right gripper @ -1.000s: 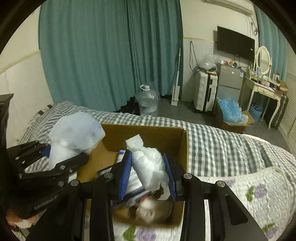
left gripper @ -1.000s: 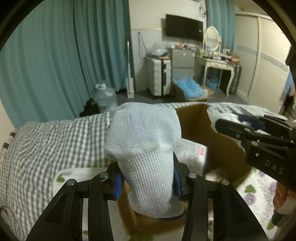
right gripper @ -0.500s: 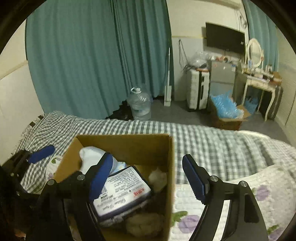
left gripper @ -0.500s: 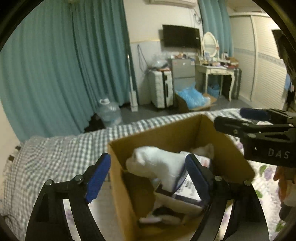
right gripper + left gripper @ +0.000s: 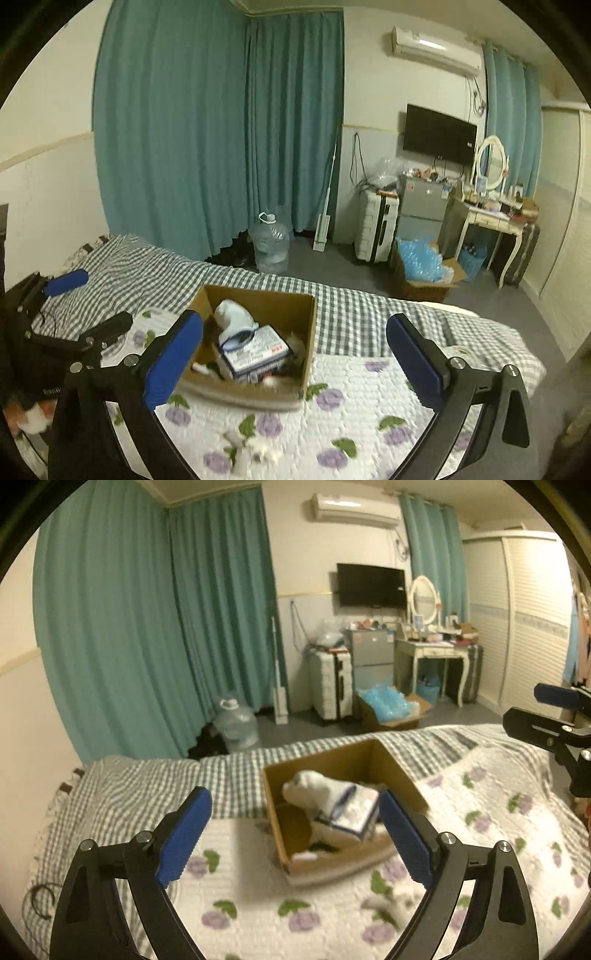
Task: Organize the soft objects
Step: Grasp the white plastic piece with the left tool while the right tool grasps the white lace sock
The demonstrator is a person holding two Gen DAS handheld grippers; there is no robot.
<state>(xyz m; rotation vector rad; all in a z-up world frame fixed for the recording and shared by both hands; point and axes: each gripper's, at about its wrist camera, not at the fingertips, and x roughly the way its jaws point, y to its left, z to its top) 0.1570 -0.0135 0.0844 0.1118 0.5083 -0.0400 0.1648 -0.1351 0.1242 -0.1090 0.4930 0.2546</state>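
An open cardboard box point(image 5: 400, 775) point(image 5: 309, 332) sits on the bed. In it lie a pale knitted sock point(image 5: 314, 790) point(image 5: 232, 314), a white tissue pack point(image 5: 354, 812) point(image 5: 255, 354) and other soft bits. My left gripper point(image 5: 295, 834) is open and empty, held back above the quilt in front of the box. My right gripper point(image 5: 295, 354) is open and empty too, also back from the box. A small white scrap point(image 5: 255, 448) point(image 5: 384, 904) lies on the quilt near me.
The bed has a floral quilt point(image 5: 258, 915) over a grey checked sheet point(image 5: 129, 794). Beyond the bed are teal curtains point(image 5: 221, 129), a water jug point(image 5: 269, 243), a suitcase point(image 5: 376, 225), a floor box of blue bags point(image 5: 421, 273) and a dressing table point(image 5: 491, 221).
Both grippers opened and dropped the sock and the white soft bundle into the box, then pulled back and up away from it.
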